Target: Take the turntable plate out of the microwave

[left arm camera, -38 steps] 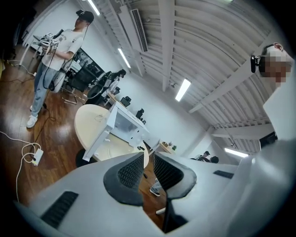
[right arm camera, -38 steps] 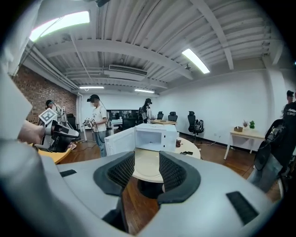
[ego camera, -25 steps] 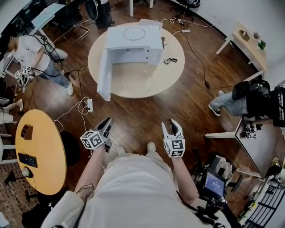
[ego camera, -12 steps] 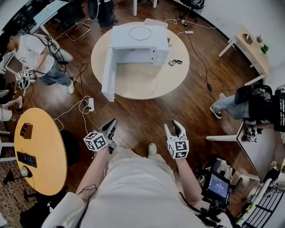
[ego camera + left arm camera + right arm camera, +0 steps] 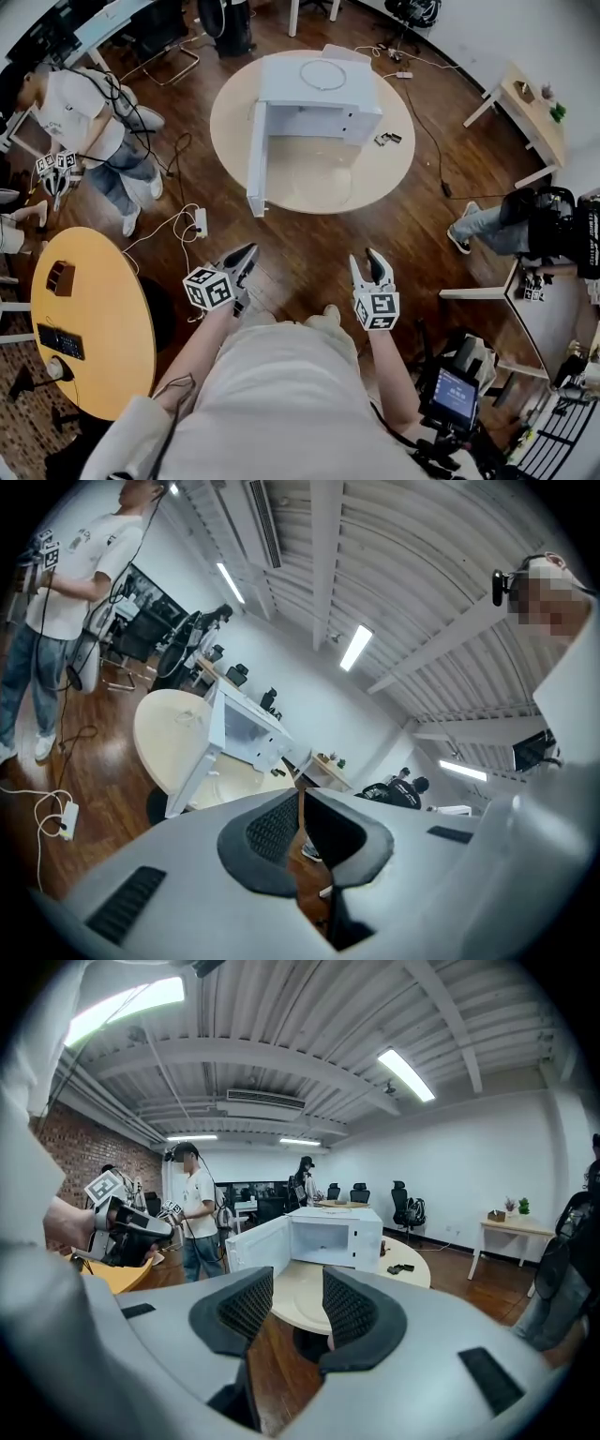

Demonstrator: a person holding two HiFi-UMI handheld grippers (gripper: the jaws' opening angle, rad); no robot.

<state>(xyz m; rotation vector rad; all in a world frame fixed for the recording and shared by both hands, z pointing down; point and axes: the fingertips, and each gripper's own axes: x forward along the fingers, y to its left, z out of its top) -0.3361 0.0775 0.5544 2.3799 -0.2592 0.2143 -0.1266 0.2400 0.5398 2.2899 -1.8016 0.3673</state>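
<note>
Left gripper [image 5: 248, 251] is pointing toward 1 o'clock in the head view, its jaws pressing together with nothing between them. Right gripper [image 5: 367, 258] is pointing toward 12 o'clock, its jaws standing spread and empty. Both are hovering over the wooden floor [image 5: 309, 244], well apart from the round surface [image 5: 225, 122] at 12 o'clock. The white microwave [image 5: 319, 89] is sitting on that surface, its door [image 5: 256, 155] hanging open on the 9 o'clock side. The turntable plate [image 5: 314, 178], clear glass, is lying flat on the surface at 6 o'clock of the microwave, outside the cavity. A thin ring [image 5: 323, 75] is resting on the microwave top.
</note>
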